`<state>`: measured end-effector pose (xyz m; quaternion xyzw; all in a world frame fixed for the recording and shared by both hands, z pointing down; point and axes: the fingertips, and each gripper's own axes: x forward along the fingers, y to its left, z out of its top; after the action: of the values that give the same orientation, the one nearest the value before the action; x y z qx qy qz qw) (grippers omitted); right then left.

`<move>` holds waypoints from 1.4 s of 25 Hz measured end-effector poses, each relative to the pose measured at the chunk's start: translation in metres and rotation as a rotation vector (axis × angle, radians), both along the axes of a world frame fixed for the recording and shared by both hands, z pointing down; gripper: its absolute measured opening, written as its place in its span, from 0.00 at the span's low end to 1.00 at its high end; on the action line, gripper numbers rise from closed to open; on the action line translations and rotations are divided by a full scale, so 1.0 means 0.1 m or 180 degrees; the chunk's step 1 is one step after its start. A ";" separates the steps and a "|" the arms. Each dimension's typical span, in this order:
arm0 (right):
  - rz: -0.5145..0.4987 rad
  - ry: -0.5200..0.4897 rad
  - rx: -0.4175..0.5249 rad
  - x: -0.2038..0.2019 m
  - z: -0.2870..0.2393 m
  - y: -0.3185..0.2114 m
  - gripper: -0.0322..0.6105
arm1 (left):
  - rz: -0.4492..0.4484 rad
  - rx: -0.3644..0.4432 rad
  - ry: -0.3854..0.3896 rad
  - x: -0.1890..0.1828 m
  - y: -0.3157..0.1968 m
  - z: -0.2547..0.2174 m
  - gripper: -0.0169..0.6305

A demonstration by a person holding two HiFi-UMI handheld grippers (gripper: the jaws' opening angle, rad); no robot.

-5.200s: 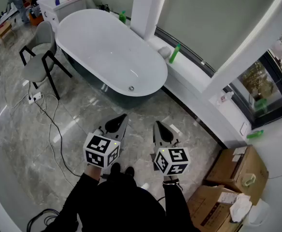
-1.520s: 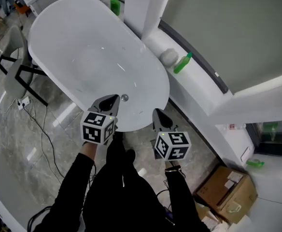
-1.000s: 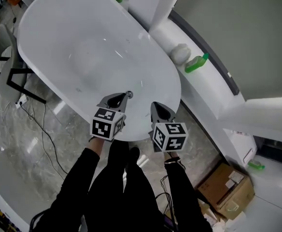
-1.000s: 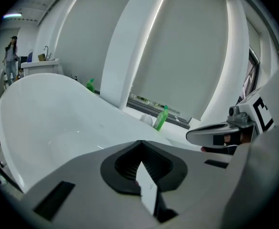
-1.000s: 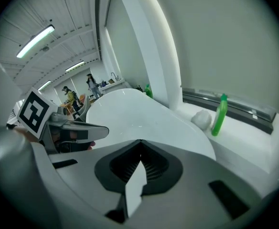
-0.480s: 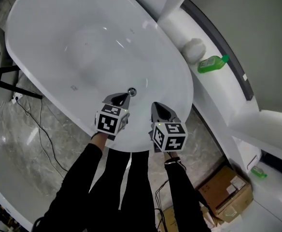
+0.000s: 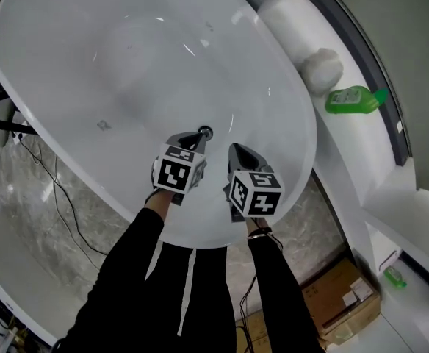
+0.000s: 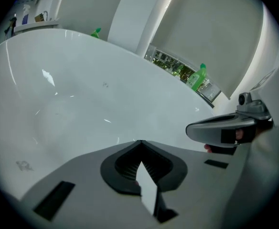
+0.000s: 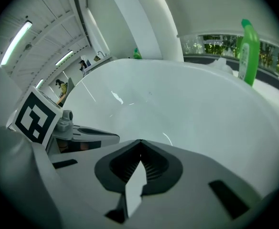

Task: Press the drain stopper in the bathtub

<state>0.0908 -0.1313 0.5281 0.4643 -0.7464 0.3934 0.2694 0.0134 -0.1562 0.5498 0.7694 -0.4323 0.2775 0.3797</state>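
Observation:
The white oval bathtub (image 7: 89, 65) fills the head view. Its small round metal drain stopper (image 7: 206, 132) sits on the tub floor near the near end. My left gripper (image 7: 197, 140) is shut, its tip just short of the stopper; whether it touches I cannot tell. To its right, over the tub's near slope, my right gripper (image 7: 238, 151) is shut too. In the left gripper view the shut jaws (image 8: 140, 143) point across the tub, with the right gripper (image 8: 225, 128) alongside. The right gripper view shows its shut jaws (image 9: 140, 142) and the left gripper (image 9: 82, 135). Neither gripper view shows the stopper.
A green bottle (image 7: 354, 98) lies on the window ledge beside a white round object (image 7: 322, 67). A white pillar stands at the tub's far side. Cables (image 7: 45, 175) run over the marble floor at left. Cardboard boxes (image 7: 347, 300) sit at lower right.
The person has stepped up to the tub and leaned over it. Both grippers crossed the near rim into the tub, the left one closing in on the drain stopper.

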 end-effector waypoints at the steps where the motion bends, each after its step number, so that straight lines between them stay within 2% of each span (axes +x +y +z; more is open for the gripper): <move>1: -0.0014 0.0004 -0.0031 0.00 0.08 -0.02 0.05 | -0.0019 -0.0025 -0.0010 0.01 -0.02 0.10 0.03; 17: -0.0168 0.0059 -0.0432 0.00 1.19 -0.23 0.05 | -0.0069 -0.0487 -0.0198 0.07 -0.17 1.38 0.03; 30: -0.0126 0.0006 -0.0704 0.00 1.90 -0.25 0.05 | -0.0104 -0.0745 -0.0256 0.10 -0.11 2.15 0.03; 35: -0.0226 0.0039 -0.0805 -0.08 2.15 -0.21 0.05 | -0.0091 -0.0803 -0.0250 0.13 -0.08 2.35 0.03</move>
<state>0.0831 -0.1526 0.7431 0.4023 -0.7052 0.4717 0.3441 0.0260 -0.1637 0.7847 0.6978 -0.4194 0.3541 0.4601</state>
